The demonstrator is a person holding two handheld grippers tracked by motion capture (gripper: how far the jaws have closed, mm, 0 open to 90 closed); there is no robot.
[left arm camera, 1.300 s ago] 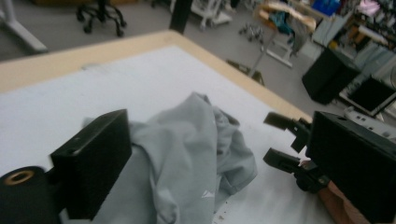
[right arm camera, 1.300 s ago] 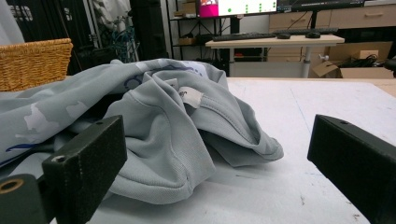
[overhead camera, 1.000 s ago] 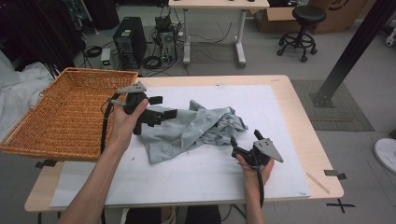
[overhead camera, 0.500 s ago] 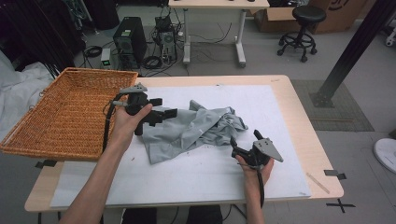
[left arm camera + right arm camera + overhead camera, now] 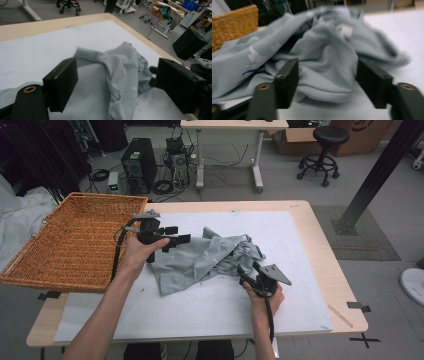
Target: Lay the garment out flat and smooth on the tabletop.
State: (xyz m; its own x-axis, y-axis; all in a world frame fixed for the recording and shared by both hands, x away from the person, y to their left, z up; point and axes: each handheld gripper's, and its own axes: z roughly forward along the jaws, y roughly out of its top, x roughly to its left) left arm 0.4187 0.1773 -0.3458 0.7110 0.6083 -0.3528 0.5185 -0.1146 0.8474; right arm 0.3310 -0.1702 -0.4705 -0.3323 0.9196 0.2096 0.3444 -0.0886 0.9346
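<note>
Both grippers, left (image 5: pixel 176 238) and right (image 5: pixel 245 274), stay spread wide at the unmoved grey garment (image 5: pixel 210 257)

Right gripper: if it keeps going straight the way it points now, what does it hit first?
Most likely the crumpled grey garment: the right gripper, jaws open, faces a fold of it just ahead. Blur hides whether they already touch.

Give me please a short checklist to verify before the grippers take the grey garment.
1. Left gripper open: ok, jaws wide apart.
2. Right gripper open: ok.
3. Grey garment between the right jaws: ok, a fold lies between them.
4. Cloth between the left jaws: cannot tell, gripper seems above it.
5. Garment fully on the white mat: ok.
6. Wicker basket free of items: ok.
</note>
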